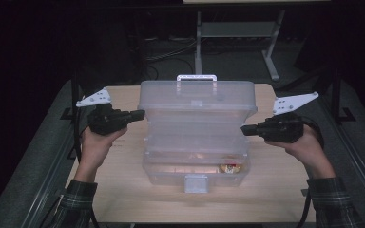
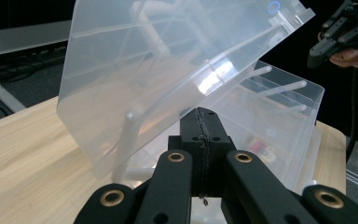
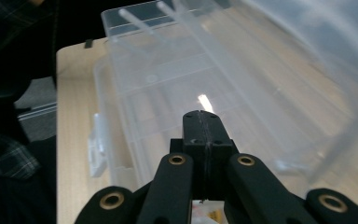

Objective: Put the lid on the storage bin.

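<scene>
High view: clear box (image 1: 197, 142) lies crosswise, raised lid (image 1: 197, 97) tilting back.

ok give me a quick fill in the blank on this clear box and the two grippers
1. The lid of the clear plastic box stands ____, swung up toward the far side.
2. The jaws of the left gripper and the right gripper are ____.
3. The box rests on a ____ table.
4. The white latch sits on the box's ____ side.

Missing words: open; shut; wooden; near
</scene>
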`<state>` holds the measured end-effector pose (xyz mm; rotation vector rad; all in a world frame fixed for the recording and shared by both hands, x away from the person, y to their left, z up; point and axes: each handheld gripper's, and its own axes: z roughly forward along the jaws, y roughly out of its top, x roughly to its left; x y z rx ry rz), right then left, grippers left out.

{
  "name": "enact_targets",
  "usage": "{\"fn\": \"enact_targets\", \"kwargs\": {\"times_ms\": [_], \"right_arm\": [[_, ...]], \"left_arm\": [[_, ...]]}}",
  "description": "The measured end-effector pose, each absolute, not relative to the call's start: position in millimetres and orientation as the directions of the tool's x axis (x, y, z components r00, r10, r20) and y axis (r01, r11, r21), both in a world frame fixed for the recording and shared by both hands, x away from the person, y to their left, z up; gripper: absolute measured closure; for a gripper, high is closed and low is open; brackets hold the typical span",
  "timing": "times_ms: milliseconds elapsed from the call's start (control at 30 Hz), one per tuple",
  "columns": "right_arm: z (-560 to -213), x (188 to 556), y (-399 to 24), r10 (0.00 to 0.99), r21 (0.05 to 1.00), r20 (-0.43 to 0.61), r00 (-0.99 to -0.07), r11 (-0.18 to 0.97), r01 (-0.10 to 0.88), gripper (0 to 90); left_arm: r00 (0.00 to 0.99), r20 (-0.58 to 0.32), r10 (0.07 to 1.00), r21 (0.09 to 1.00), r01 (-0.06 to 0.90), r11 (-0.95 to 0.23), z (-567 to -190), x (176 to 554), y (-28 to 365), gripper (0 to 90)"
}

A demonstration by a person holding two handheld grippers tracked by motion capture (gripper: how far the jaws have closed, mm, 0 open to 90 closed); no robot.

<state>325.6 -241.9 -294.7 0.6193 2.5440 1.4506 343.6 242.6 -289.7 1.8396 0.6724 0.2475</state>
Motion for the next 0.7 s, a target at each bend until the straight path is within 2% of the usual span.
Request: {"fn": "enact_targets", "kwargs": {"times_ms": [433, 700], "right_arm": [[-297.7, 324.7, -263.4, 0.506, 0.878, 0.076, -0.859, 0.374, 0.298, 90.0], [-298.9, 324.1, -267.6, 0.519, 0.892, 0.081, -0.851, 0.344, 0.294, 90.0]], "left_arm": [[0.817, -0.154, 0.556, 0.914, 0.331, -0.233, -295.8, 337.2, 246.4, 90.0], [0.823, -0.152, 0.547, 0.917, 0.324, -0.232, -299.8, 332.9, 247.2, 90.0]]}}
